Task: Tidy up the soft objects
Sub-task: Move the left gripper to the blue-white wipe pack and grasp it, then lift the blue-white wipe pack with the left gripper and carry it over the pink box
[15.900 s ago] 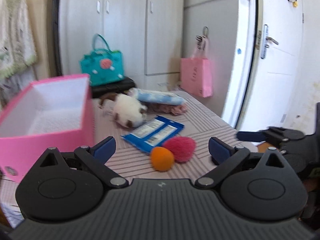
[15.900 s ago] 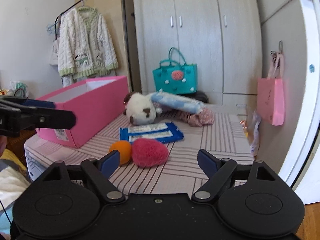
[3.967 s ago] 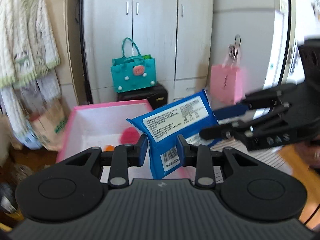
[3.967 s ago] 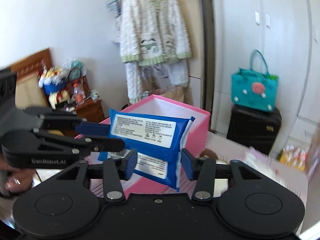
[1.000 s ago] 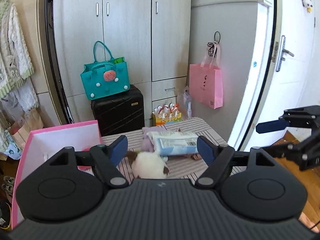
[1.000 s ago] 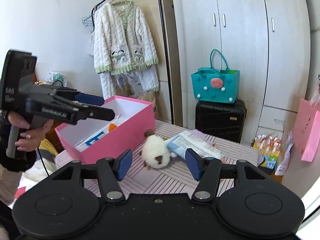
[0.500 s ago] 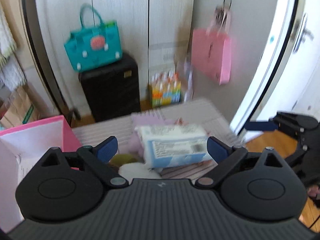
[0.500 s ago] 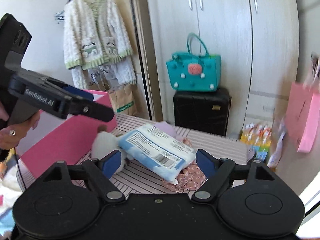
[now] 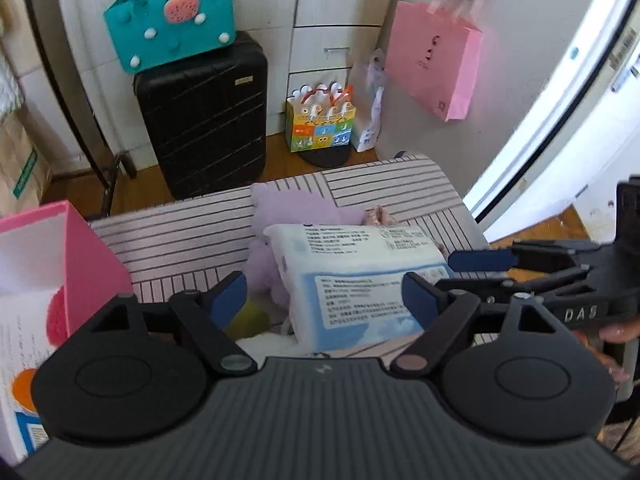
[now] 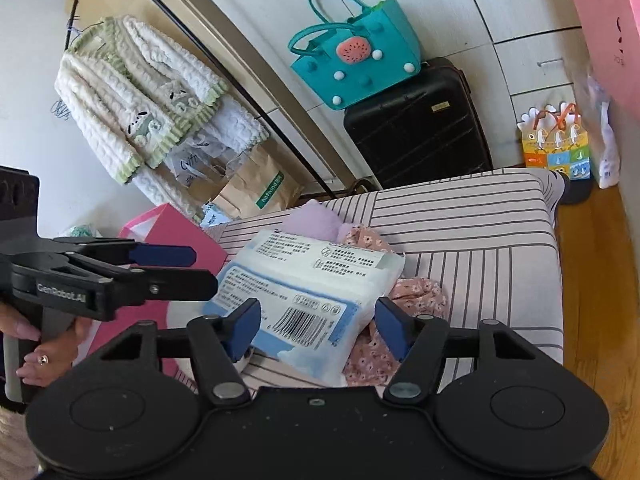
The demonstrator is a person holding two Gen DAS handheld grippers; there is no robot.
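A white and blue tissue pack (image 9: 360, 276) (image 10: 308, 284) lies on the striped table (image 9: 180, 240), on top of a purple soft toy (image 9: 288, 208) and a pink floral cloth (image 10: 416, 292). My left gripper (image 9: 324, 294) hovers over the pack's near end, jaws closing, pads not visibly pressing. My right gripper (image 10: 318, 326) straddles the pack's barcode end from the other side, jaws also closing, pads apart from it. A white plush (image 9: 272, 344) peeks out under the pack. The pink box (image 9: 80, 252) at left holds a red pompom (image 9: 56, 316) and an orange ball (image 9: 22, 384).
A black suitcase (image 9: 200, 112) with a teal bag (image 9: 168, 12) stands behind the table. A pink paper bag (image 9: 436, 56) hangs at right by the white door. A knitted cardigan (image 10: 136, 92) hangs on a rail. Wooden floor lies past the table's right edge.
Both grippers have come down and closer over the tissue pack, and their jaws have narrowed since half a second ago. The right wrist view has rolled.
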